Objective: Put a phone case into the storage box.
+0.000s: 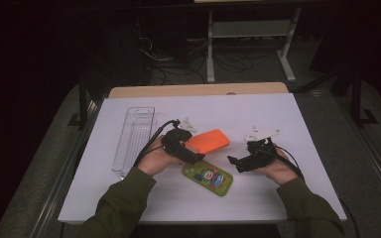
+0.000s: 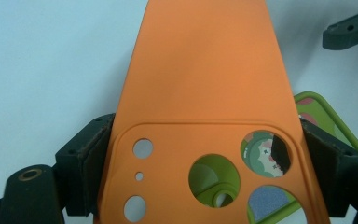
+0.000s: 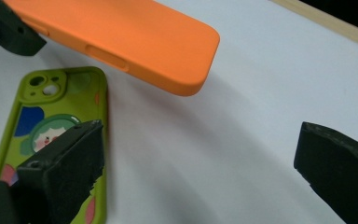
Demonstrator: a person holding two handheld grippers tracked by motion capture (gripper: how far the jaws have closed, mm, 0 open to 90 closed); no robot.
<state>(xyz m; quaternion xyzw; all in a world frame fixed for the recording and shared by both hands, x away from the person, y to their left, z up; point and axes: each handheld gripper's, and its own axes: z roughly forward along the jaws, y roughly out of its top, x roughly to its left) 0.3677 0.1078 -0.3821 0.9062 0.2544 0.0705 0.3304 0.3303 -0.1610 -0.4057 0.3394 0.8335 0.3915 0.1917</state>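
I have the left gripper (image 2: 200, 154) pinching the orange case (image 2: 205, 93) by its camera end, lifted just above the green case (image 3: 51, 140), while the right gripper (image 3: 205, 172) waits alongside, jaws spread, ready to take its free end.

No text, brand, number or sign can be read anywhere. The green phone case (image 1: 208, 177) carries a cartoon picture with coloured patches, seen from above and in the right gripper view, but no letters can be made out on it. The orange phone case (image 2: 205, 93) is plain, with camera cut-outs and no print. The clear tray (image 1: 135, 139) and the white table (image 1: 258, 193) bear no markings that can be read.
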